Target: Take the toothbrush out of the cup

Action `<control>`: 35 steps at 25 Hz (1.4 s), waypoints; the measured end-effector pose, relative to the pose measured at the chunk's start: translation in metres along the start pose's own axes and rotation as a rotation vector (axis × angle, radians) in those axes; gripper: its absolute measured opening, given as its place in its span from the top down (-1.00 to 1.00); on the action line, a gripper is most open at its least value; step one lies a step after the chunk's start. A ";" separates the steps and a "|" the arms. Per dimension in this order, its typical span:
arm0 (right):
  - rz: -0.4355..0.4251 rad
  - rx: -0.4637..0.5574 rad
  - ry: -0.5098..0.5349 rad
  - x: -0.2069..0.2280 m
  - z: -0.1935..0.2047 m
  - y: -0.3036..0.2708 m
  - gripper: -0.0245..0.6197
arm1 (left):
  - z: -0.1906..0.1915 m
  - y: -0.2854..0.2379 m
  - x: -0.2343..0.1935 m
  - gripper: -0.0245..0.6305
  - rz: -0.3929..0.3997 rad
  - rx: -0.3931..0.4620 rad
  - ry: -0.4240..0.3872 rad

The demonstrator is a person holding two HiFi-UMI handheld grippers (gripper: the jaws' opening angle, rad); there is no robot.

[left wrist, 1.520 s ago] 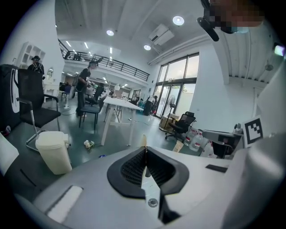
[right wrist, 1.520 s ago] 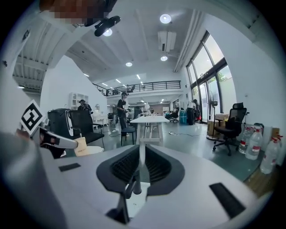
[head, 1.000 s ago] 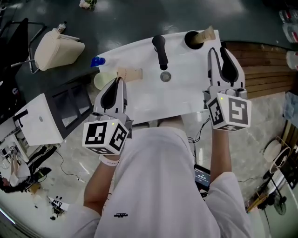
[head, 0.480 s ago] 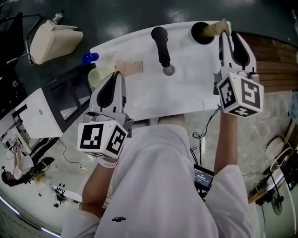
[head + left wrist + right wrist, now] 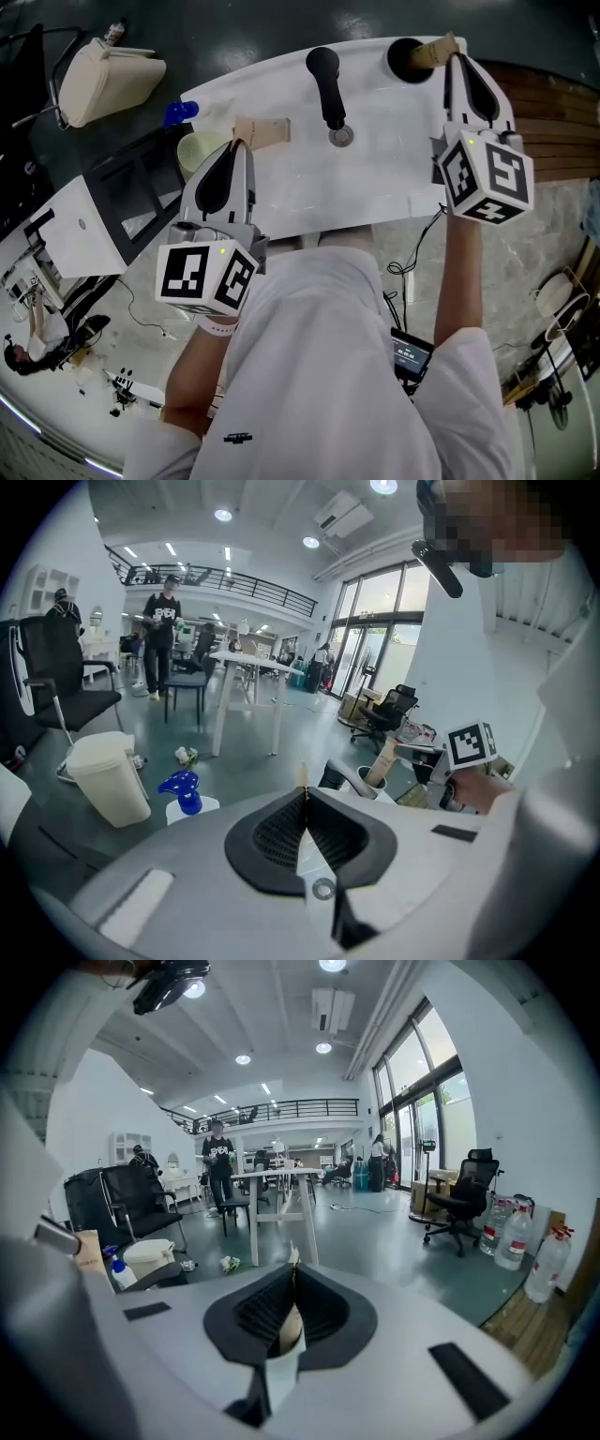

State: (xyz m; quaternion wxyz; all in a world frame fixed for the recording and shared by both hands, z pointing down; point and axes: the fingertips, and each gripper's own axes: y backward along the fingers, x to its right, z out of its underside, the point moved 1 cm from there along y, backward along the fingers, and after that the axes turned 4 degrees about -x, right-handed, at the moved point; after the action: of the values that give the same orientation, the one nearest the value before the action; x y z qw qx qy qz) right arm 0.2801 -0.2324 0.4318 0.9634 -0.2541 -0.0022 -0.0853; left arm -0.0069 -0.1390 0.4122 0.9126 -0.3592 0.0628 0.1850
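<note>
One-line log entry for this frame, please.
phase: grasp | right gripper: shut on toothbrush | toothbrush: in cup | left gripper: shut, empty

A white moulded sink top (image 5: 375, 183) carries a black lever tap (image 5: 325, 80), with a round metal drain (image 5: 341, 137) just beside the tap's near end. A brown slatted wooden board (image 5: 553, 122) lies at the sink top's right end. Beyond its left end stand a cream lidded bin (image 5: 108, 80) and a blue-headed spray bottle (image 5: 181, 113), while farther off in the hall are a black office chair (image 5: 459, 1199), clear water bottles (image 5: 514, 1237) and a person in dark clothes (image 5: 218, 1171).
</note>
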 end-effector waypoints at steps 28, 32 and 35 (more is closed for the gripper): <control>0.057 0.253 0.051 -0.074 -0.097 0.179 0.90 | -0.028 0.091 -0.009 0.91 0.089 0.182 -0.033; 0.030 0.219 0.062 -0.092 -0.083 0.191 0.90 | -0.030 0.103 -0.010 0.91 0.102 0.200 -0.035; -0.001 0.199 0.059 -0.108 -0.070 0.195 0.90 | -0.030 0.110 -0.014 0.91 0.103 0.210 -0.040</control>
State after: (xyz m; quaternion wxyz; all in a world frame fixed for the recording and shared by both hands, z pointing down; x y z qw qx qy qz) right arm 0.2036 -0.0818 0.2706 0.9835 -0.1544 0.0177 -0.0928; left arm -0.0612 -0.0889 0.3243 0.9356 -0.2541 0.0819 0.2311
